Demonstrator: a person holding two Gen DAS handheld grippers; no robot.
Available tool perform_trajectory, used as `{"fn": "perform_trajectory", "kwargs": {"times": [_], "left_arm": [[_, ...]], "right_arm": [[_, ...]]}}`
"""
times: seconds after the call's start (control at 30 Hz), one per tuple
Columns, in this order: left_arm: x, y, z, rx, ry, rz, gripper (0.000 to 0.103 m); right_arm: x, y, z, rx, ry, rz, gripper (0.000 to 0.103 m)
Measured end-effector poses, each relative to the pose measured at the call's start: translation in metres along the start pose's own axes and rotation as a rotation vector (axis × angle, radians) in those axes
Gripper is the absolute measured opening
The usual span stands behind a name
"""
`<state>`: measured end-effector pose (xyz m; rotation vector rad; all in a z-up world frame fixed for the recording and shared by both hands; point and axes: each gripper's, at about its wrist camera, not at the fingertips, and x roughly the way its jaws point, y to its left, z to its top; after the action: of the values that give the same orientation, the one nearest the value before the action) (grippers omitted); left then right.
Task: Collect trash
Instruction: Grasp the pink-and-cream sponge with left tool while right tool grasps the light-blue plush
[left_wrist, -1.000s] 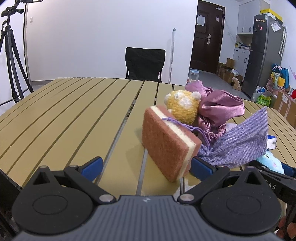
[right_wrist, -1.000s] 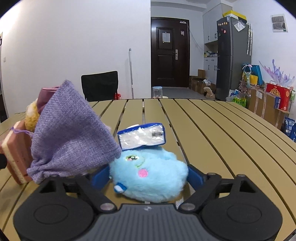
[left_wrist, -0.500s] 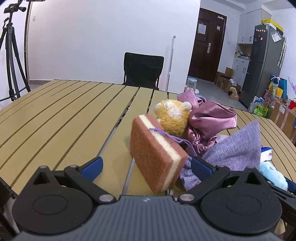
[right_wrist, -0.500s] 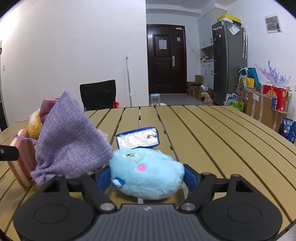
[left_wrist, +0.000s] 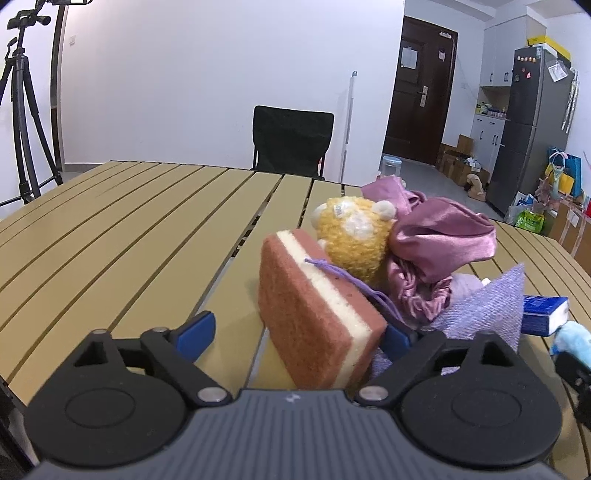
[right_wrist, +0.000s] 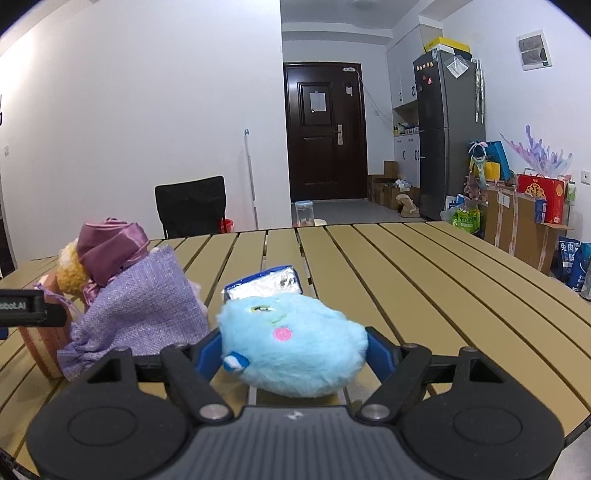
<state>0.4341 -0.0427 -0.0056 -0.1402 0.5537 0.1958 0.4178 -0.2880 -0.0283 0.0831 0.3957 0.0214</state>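
Note:
A pink and cream sponge (left_wrist: 317, 321) stands on edge on the slatted table (left_wrist: 110, 240), between the jaws of my left gripper (left_wrist: 295, 334). Those jaws are closing; the left pad is still apart from the sponge. Behind it lie a yellow plush (left_wrist: 354, 240), a pink satin bag (left_wrist: 443, 236), a purple woven pouch (left_wrist: 487, 310) and a blue packet (left_wrist: 546, 314). My right gripper (right_wrist: 295, 349) is shut on a blue plush toy (right_wrist: 291, 343), with the packet (right_wrist: 266, 284) just behind it and the pouch (right_wrist: 140, 314) to its left.
A black chair (left_wrist: 291, 140) stands at the table's far side and a tripod (left_wrist: 22, 110) at the far left. A fridge (right_wrist: 447, 136) and boxes line the right wall. The left gripper's body (right_wrist: 22, 306) shows at the left edge of the right wrist view.
The sponge has come deeper between the left jaws, which have narrowed slightly. The right gripper has drawn back a little from the pile with the blue plush toy in it.

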Motion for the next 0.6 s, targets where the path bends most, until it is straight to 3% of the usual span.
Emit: {"fn": "perform_trajectory", "kwargs": {"times": [0.13,0.33,0.4,0.43,0.47,0.6], "left_arm": [[0.002,0.005,-0.001,0.002,0.003,0.010,0.083],[0.011,0.020,0.005,-0.016,-0.006,-0.001,0.080],[0.013,0.022,0.006,-0.005,-0.003,-0.018,0.062],[0.015,0.022,0.006,0.007,0.002,-0.029,0.043],[0.016,0.022,0.007,0.014,0.012,-0.044,0.032],[0.015,0.024,0.006,0.025,0.002,-0.042,0.031]], "right_arm": [[-0.002,-0.002,0.001,0.007,-0.001,0.002,0.077],[-0.001,-0.001,0.002,0.005,0.002,0.007,0.077],[0.000,0.001,0.002,0.003,0.003,0.010,0.077],[0.001,0.000,0.003,0.002,0.004,0.011,0.077],[0.001,0.000,0.003,0.002,0.004,0.012,0.077],[0.000,0.003,0.003,0.001,-0.002,0.016,0.077]]}}
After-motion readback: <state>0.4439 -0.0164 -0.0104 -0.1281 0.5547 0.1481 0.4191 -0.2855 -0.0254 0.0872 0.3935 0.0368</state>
